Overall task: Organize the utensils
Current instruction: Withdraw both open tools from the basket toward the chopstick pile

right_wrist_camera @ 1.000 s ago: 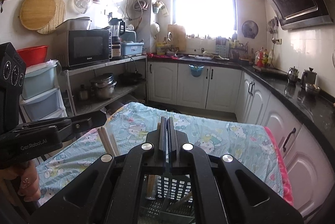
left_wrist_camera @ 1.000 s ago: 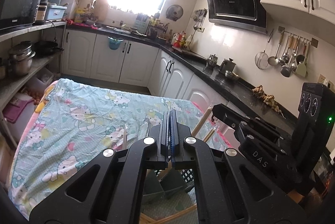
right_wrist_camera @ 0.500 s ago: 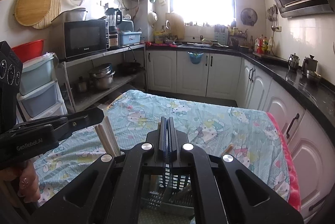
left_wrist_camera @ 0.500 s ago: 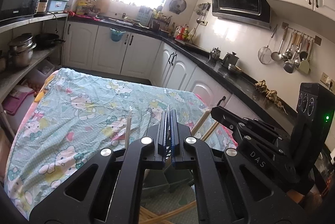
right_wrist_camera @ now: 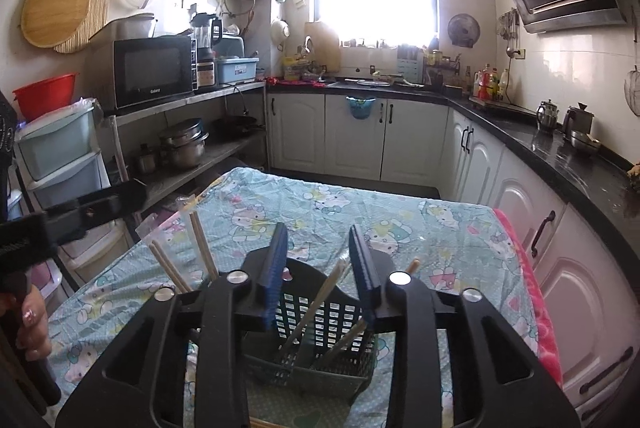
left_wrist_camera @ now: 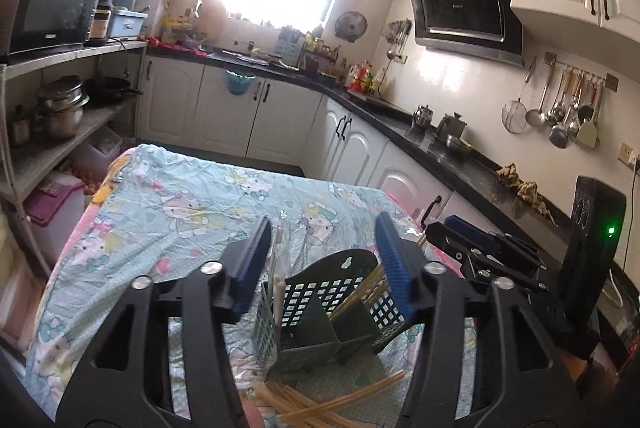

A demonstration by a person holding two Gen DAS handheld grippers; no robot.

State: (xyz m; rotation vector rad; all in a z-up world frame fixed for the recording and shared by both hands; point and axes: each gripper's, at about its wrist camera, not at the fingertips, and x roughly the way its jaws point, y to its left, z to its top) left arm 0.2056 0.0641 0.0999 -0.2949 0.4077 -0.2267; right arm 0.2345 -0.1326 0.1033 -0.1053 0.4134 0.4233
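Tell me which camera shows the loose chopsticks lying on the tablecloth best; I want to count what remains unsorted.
The left wrist view: a pile of loose chopsticks lies on the tablecloth before the green basket. The right wrist view shows only a sliver at its bottom edge.

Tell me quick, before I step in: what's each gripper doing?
Left gripper: jaws opening, nothing gripped.
Right gripper: jaws opening, nothing gripped.
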